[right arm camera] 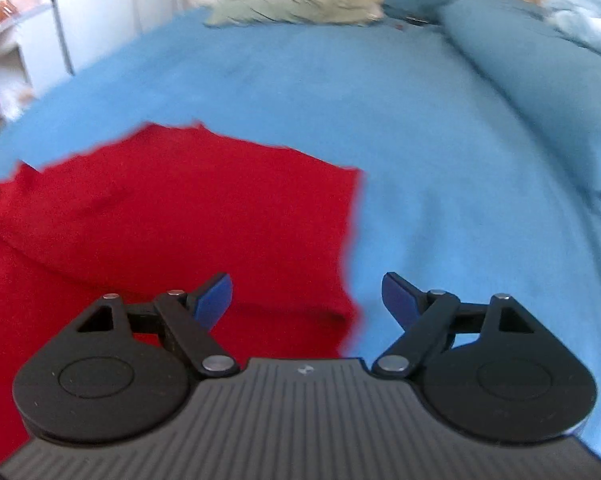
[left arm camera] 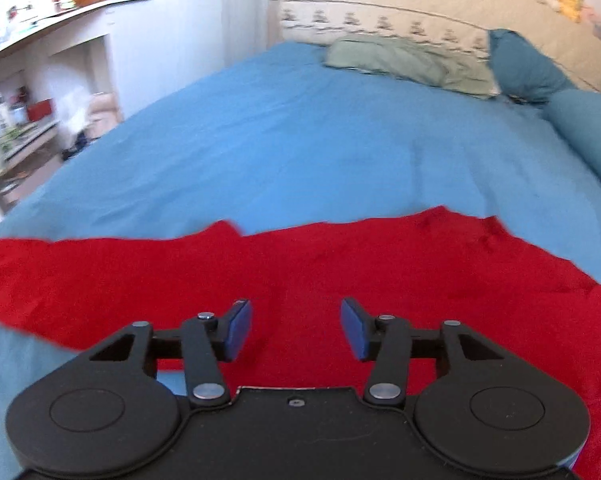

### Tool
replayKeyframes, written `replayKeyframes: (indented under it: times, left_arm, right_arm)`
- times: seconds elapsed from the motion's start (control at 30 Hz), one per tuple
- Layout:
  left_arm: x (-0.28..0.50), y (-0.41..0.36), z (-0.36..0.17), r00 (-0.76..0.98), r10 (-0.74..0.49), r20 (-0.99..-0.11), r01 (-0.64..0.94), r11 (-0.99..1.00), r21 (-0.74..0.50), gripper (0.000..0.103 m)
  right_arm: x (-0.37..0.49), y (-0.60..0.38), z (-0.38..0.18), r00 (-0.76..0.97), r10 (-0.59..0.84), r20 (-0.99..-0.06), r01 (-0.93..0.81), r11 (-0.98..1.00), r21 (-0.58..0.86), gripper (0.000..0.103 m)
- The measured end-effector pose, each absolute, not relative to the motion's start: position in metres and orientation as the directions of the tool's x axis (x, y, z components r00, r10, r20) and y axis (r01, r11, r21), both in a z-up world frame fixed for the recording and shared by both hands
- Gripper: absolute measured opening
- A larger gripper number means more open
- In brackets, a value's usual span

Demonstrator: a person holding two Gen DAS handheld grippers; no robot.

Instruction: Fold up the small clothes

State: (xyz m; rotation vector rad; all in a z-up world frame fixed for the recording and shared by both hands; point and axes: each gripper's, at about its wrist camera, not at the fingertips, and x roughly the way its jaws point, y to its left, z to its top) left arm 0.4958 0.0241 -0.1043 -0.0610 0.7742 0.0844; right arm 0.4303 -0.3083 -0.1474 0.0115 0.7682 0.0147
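Observation:
A red garment [left arm camera: 340, 264] lies spread on the blue bedsheet [left arm camera: 300, 140]. My left gripper [left arm camera: 296, 322] is open and empty, hovering over the garment's near part. In the right wrist view the same red garment [right arm camera: 180, 216] lies to the left, with a fold line across it and its right edge running down the middle of the view. My right gripper [right arm camera: 307, 300] is open and empty, straddling that right edge near the garment's lower right corner: the left finger is over red cloth, the right finger over the bedsheet [right arm camera: 440, 160].
A pale green pillow [left arm camera: 412, 64] and a dark blue pillow [left arm camera: 528, 68] lie at the head of the bed by a beige headboard [left arm camera: 420, 0]. A rolled blue duvet [right arm camera: 520, 60] runs along the right side. White shelves [left arm camera: 40, 80] stand off the left.

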Motion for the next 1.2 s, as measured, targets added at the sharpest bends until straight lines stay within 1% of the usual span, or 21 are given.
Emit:
replayKeyframes:
  times: [0.1,0.2,0.23,0.33,0.43,0.47,0.57,0.63,0.7,0.77,0.9,1.03,1.13,1.2]
  left_arm:
    - [0.511,0.008,-0.119,0.705,-0.004,-0.709,-0.031,0.999,-0.036,0.054]
    - [0.518,0.001,-0.133,0.673,-0.021,-0.74,-0.001,1.0,-0.029,0.055]
    - [0.52,0.001,-0.137,0.66,-0.037,-0.75,0.009,0.999,-0.042,0.055]
    - [0.521,0.002,-0.143,0.647,-0.05,-0.761,0.026,0.999,-0.043,0.057]
    - [0.526,0.005,-0.15,0.63,-0.05,-0.775,0.016,0.999,-0.052,0.057]
    - [0.527,0.005,-0.154,0.62,-0.05,-0.783,0.016,0.999,-0.051,0.057]
    - [0.52,0.003,-0.163,0.624,-0.038,-0.781,0.035,0.999,-0.02,0.057]
    - [0.517,0.002,-0.165,0.628,-0.039,-0.777,0.052,0.999,-0.008,0.057]
    - [0.515,0.005,-0.168,0.631,-0.048,-0.775,0.059,0.998,-0.014,0.057]
    - [0.513,0.007,-0.17,0.635,-0.057,-0.771,0.063,0.998,-0.023,0.057]
    - [0.513,0.005,-0.17,0.636,-0.058,-0.769,0.07,0.997,-0.018,0.058]
    - [0.514,0.009,-0.161,0.626,-0.065,-0.777,0.062,0.998,-0.033,0.059]
    - [0.506,0.018,-0.142,0.639,-0.062,-0.767,0.046,0.998,-0.042,0.061]
    - [0.497,0.031,-0.119,0.651,-0.057,-0.757,0.027,0.998,-0.051,0.063]
  right_arm:
    - [0.457,-0.296,-0.168,0.708,0.066,-0.703,-0.028,0.997,0.066,0.098]
    - [0.466,-0.308,-0.201,0.637,0.041,-0.769,0.045,0.995,0.091,0.098]
    - [0.459,-0.312,-0.203,0.667,0.057,-0.743,0.035,0.994,0.108,0.098]
    - [0.46,-0.304,-0.191,0.648,0.044,-0.76,-0.01,0.999,0.049,0.099]
    - [0.476,-0.302,-0.174,0.708,0.095,-0.699,-0.051,0.995,0.084,0.101]
    - [0.49,-0.3,-0.173,0.712,0.099,-0.695,-0.056,0.995,0.084,0.101]
    - [0.535,-0.3,-0.185,0.691,0.11,-0.714,-0.043,0.993,0.11,0.1]
    - [0.561,-0.306,-0.199,0.678,0.07,-0.732,-0.003,0.996,0.093,0.1]
    - [0.567,-0.317,-0.206,0.709,0.033,-0.704,0.036,0.996,0.083,0.101]
    - [0.574,-0.324,-0.209,0.716,0.023,-0.698,0.06,0.994,0.094,0.101]
    - [0.576,-0.319,-0.209,0.715,0.002,-0.699,0.067,0.995,0.071,0.102]
    - [0.573,-0.313,-0.194,0.694,-0.004,-0.72,0.053,0.998,0.046,0.102]
    - [0.546,-0.307,-0.174,0.708,0.005,-0.706,0.02,0.999,0.027,0.102]
    - [0.527,-0.301,-0.155,0.714,0.019,-0.7,0.004,0.999,0.032,0.103]
